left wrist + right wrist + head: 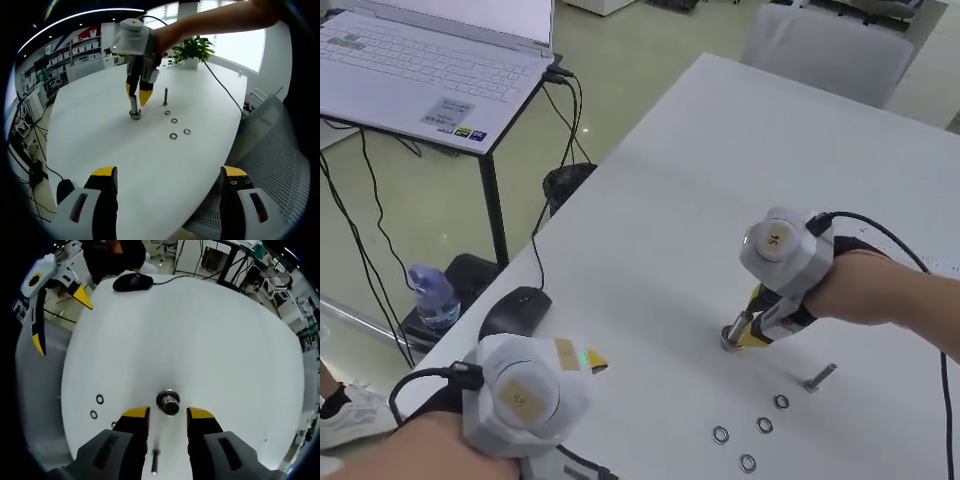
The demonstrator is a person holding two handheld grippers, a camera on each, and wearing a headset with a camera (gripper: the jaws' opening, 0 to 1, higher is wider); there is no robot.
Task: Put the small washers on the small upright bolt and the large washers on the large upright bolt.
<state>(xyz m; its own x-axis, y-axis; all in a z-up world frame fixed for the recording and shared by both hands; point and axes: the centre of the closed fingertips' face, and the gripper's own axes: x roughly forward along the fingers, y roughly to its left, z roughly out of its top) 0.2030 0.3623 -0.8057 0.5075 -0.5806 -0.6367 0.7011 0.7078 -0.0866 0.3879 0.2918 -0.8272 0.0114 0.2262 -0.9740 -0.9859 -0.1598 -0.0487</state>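
The large bolt (732, 335) stands upright on the white table (700, 180). My right gripper (752, 332) hovers right beside it, open; in the right gripper view the large bolt (169, 402) sits just ahead of the gap between the yellow fingertips (136, 413). The small bolt (165, 96) stands upright a little past the large bolt (135, 111). Several small washers (764, 425) lie flat near the table's front edge. My left gripper (170, 175) is open and holds nothing, well back from the work, low at the left in the head view (595, 362).
A black mouse (515, 310) with its cable lies at the table's left edge. A laptop (430, 70) sits on a side stand at upper left, and a water bottle (435, 297) stands on the floor. A grey chair (830, 50) is at the far side.
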